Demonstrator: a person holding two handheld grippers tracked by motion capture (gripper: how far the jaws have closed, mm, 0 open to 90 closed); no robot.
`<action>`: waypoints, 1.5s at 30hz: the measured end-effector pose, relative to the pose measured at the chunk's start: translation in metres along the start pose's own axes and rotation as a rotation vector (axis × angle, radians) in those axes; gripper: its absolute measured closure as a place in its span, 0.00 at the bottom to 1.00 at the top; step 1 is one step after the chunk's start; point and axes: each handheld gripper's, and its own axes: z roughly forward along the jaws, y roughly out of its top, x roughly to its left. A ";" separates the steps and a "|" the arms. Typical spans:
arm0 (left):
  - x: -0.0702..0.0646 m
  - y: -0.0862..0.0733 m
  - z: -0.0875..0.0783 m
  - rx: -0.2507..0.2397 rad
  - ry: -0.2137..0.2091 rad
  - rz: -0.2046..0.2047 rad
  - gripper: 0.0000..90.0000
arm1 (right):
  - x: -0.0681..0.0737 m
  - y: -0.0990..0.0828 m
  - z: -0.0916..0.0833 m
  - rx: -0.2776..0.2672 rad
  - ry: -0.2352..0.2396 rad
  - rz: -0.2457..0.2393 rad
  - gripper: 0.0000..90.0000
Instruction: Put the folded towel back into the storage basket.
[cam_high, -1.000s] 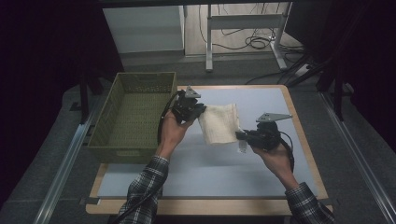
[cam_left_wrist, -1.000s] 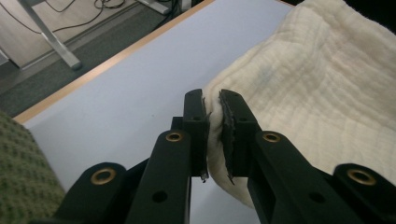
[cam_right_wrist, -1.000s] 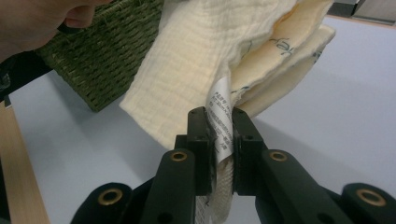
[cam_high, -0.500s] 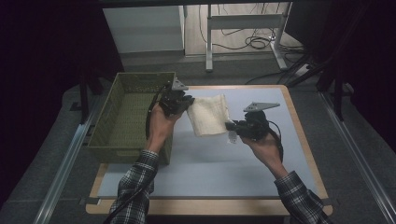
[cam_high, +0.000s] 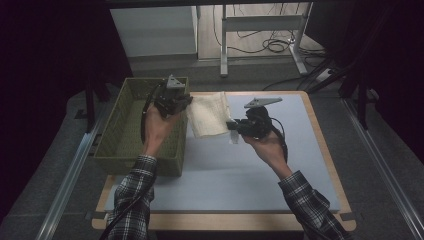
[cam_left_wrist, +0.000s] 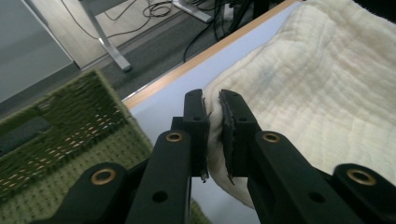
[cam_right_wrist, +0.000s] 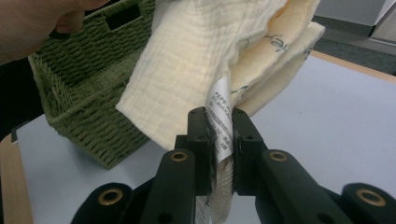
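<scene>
The left gripper (cam_high: 186, 100) hangs above the near right rim of the green woven basket (cam_high: 125, 150), with bare blue table (cam_high: 240, 175) open toward the person. Its jaws are pinched nearly together on an edge of the cream cloth (cam_high: 209, 114), which stretches from it across to the right gripper (cam_high: 231, 126). That gripper's jaws are clamped on the cloth's other edge and its white label (cam_right_wrist: 220, 121), clear of the table's wooden border

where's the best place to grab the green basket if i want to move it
Judging by its shape, grip the basket by a cut-out handle in an end wall, or pinch the top rim from above. The woven walls are thin and upright, so jaws can straddle the rim; the sides look too wide to span.
</scene>
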 end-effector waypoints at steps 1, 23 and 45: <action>0.002 0.000 -0.002 -0.002 0.005 -0.002 0.91 | 0.000 0.000 0.000 0.000 0.000 0.000 0.90; 0.059 -0.020 -0.042 0.023 0.135 -0.056 0.91 | 0.041 0.042 0.061 0.012 0.046 -0.052 0.90; 0.111 -0.082 -0.058 0.145 0.222 -0.133 0.90 | 0.087 0.059 0.153 0.144 0.078 -0.101 0.90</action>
